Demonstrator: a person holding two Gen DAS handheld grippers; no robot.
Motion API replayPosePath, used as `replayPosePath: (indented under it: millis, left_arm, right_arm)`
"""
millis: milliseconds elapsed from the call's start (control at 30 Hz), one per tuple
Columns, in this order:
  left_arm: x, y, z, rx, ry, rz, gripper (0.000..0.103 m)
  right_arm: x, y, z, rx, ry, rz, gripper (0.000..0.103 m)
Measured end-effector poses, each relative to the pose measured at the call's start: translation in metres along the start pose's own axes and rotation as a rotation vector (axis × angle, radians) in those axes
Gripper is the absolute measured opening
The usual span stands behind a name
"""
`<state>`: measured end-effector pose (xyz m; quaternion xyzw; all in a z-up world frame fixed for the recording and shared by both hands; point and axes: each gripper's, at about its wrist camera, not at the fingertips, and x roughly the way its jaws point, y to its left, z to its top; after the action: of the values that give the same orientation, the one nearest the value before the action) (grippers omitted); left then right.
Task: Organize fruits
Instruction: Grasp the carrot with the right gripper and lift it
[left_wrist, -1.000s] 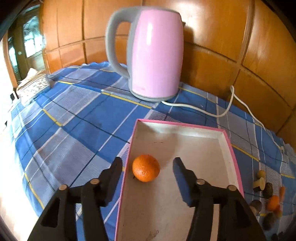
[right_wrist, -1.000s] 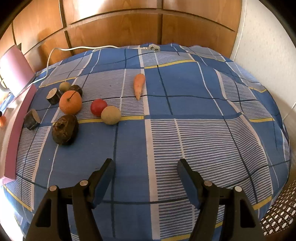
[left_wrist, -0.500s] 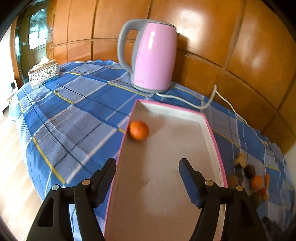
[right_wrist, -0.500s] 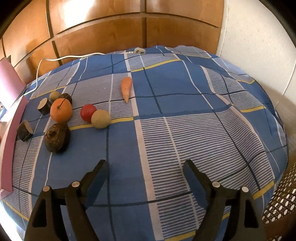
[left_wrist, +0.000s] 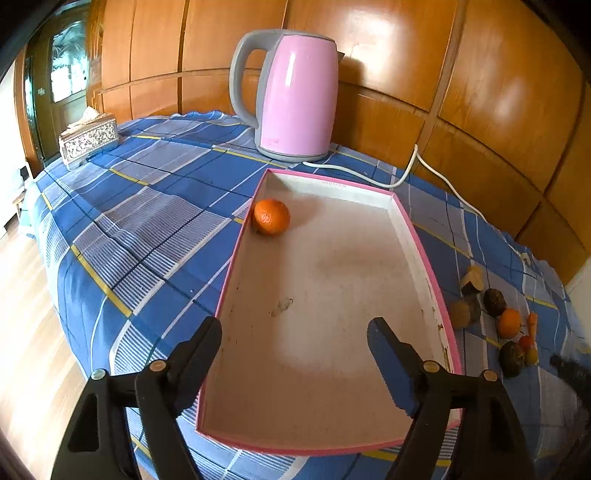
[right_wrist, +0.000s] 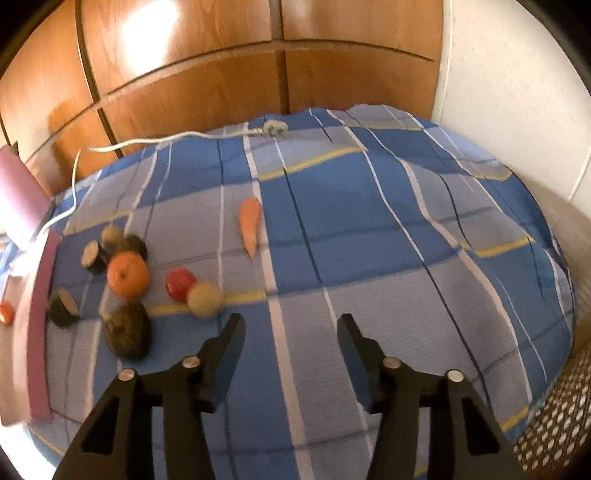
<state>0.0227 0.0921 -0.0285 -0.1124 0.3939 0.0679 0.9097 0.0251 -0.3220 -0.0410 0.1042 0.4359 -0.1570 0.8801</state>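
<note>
An orange (left_wrist: 271, 216) lies in the far left corner of a pink-rimmed tray (left_wrist: 424, 254). My left gripper (left_wrist: 295, 343) is open and empty above the tray's near end. My right gripper (right_wrist: 291, 332) is open and empty above the blue checked cloth. Left of it lie a second orange (right_wrist: 127, 274), a red fruit (right_wrist: 179, 283), a tan round fruit (right_wrist: 204, 298), a dark brown fruit (right_wrist: 127, 332), several dark cut pieces (right_wrist: 94, 256) and a carrot (right_wrist: 250, 224). The same pile (left_wrist: 506, 325) shows right of the tray in the left wrist view.
A pink kettle (left_wrist: 295, 96) stands behind the tray, its white cord (left_wrist: 410, 173) running along the wood-panelled wall to a plug (right_wrist: 271, 128). A patterned tissue box (left_wrist: 88, 138) sits at the far left. A white wall and a perforated basket (right_wrist: 554, 424) are at the right.
My left gripper has pulled back and up from the orange, which stays in the tray. My right gripper has moved forward and lower toward the fruit pile.
</note>
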Motion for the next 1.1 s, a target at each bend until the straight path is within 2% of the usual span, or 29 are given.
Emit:
replayPosePath:
  millis: [100,300,433,467,500,533,600,733,867,1000,1100]
  left_arm:
    - [-0.002,0.000,-0.003,0.004,-0.005,0.001,0.086]
    - [-0.003,0.005,-0.007,-0.003,-0.003,0.021,0.088]
    - [-0.003,0.014,-0.007,-0.032,-0.008,0.063,0.091]
    - [-0.003,0.016,-0.007,-0.040,-0.007,0.072,0.091]
    - [-0.003,0.018,-0.007,-0.045,-0.005,0.074,0.091]
    - [-0.002,0.020,-0.007,-0.054,-0.002,0.080,0.091]
    - [-0.001,0.024,-0.007,-0.067,0.000,0.088,0.091]
    - [0.003,0.028,-0.007,-0.087,0.016,0.089,0.091]
    - [0.003,0.028,-0.009,-0.089,0.023,0.087,0.091]
    - [0.002,0.029,-0.009,-0.097,0.022,0.084,0.091]
    - [0.000,0.029,-0.010,-0.099,0.019,0.079,0.091]
  right_arm:
    - [0.007,0.006,0.021,0.004,-0.011,0.024,0.045]
    - [0.037,0.026,0.051,-0.048,0.015,0.024,0.044]
    - [0.062,0.040,0.064,-0.091,0.044,-0.020,0.044]
    - [0.068,0.042,0.065,-0.103,0.055,-0.028,0.040]
    - [0.075,0.044,0.066,-0.120,0.071,-0.039,0.027]
    - [0.081,0.044,0.066,-0.129,0.083,-0.049,0.021]
    - [0.087,0.041,0.064,-0.131,0.087,-0.051,0.017]
    - [0.075,0.038,0.064,-0.139,0.058,-0.032,0.017]
    - [0.046,0.042,0.069,-0.146,-0.017,0.010,0.017]
    - [0.020,0.058,0.072,-0.177,-0.060,0.089,0.017]
    - [0.006,0.079,0.068,-0.215,-0.054,0.193,0.017]
